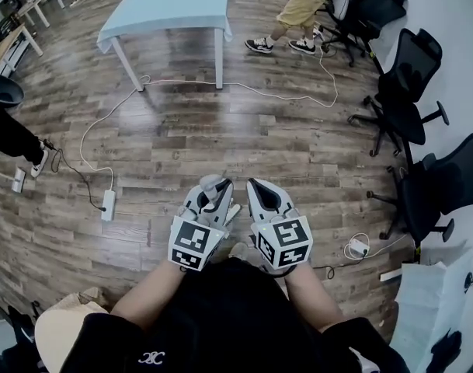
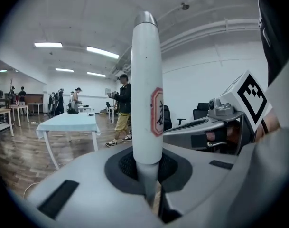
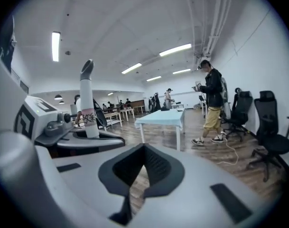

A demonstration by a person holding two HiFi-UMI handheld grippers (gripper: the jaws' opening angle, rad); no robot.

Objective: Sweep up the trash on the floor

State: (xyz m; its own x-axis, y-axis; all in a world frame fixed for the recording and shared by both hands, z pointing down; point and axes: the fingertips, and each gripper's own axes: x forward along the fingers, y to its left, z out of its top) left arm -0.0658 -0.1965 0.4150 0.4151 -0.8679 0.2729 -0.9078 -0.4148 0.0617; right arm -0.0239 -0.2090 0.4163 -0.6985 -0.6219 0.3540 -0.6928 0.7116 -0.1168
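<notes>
While one white handle [image 2: 145, 103] was clamped in the left gripper [image 2: 153, 198], the right gripper [image 3: 128, 194] was closed, empty; both were held before one table [image 1: 170, 6].

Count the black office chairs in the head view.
3 office chairs: one beside the standing person at top right, one at mid right, one lower right. More may lie out of frame.

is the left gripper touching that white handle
Touching. The left gripper has its jaws shut on the white handle; its own view shows the pads pressed against both sides.
</notes>
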